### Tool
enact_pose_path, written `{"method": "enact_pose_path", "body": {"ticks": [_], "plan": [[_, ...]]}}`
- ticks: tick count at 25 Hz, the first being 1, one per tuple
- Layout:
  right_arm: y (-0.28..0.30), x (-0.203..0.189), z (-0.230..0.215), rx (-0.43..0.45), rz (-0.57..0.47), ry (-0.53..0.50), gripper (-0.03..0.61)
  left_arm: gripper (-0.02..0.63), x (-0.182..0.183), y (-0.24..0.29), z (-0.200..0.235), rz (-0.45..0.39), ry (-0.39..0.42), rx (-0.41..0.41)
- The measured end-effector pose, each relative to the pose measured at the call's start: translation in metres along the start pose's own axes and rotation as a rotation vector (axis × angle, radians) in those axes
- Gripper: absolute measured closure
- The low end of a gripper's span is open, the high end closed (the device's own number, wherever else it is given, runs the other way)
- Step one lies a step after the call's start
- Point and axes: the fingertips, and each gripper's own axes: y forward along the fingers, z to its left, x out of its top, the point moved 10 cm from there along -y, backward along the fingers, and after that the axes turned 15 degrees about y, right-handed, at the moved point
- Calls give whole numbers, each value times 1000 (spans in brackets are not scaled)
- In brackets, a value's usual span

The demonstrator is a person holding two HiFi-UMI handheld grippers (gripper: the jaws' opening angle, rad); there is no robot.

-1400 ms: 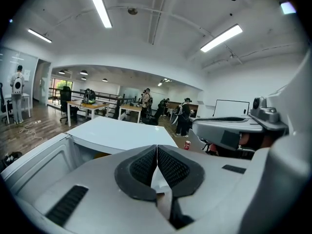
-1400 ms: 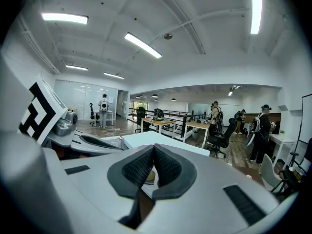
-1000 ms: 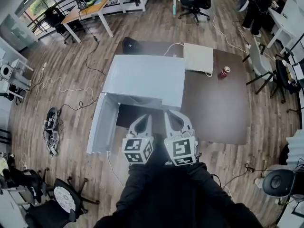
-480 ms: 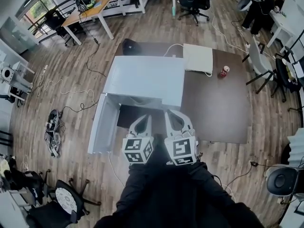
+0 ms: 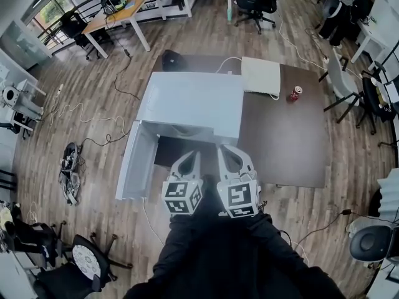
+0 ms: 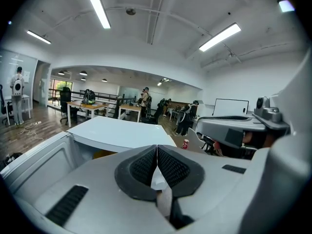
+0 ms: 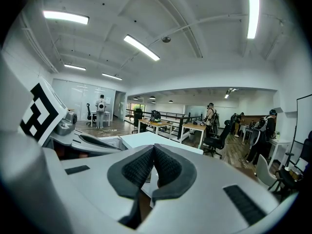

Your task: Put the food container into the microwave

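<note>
Microwave (image 5: 190,104) stands on the dark table (image 5: 287,148) with its door (image 5: 134,161) swung wide to the left, so the opening step is done. Left gripper (image 5: 189,162) and right gripper (image 5: 229,159) are held side by side just before the open front, close to the person's body. Each gripper's own view shows its ribbed pads (image 6: 168,167) pressed together with nothing between them, so neither claw carries anything. Food container: not plainly visible in any view. It is not on the bare table top, where only a red can (image 5: 295,94) and a flat white box (image 5: 260,76) lie behind the microwave. The head view cannot see into the cavity. The left gripper view shows a yellowish patch (image 6: 103,154) under the microwave's top edge, which may be the container already set inside, but it is too small to confirm. Judgement: placement is either complete or not yet begun, more likely complete, with the door not yet closed.
</note>
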Motion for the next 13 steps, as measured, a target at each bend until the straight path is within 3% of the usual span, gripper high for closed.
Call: {"method": "enact_pose_path", "body": {"ticks": [13], "plan": [[5, 0, 0, -6, 0, 0, 554, 580, -3, 4, 4, 10, 5, 3]]}}
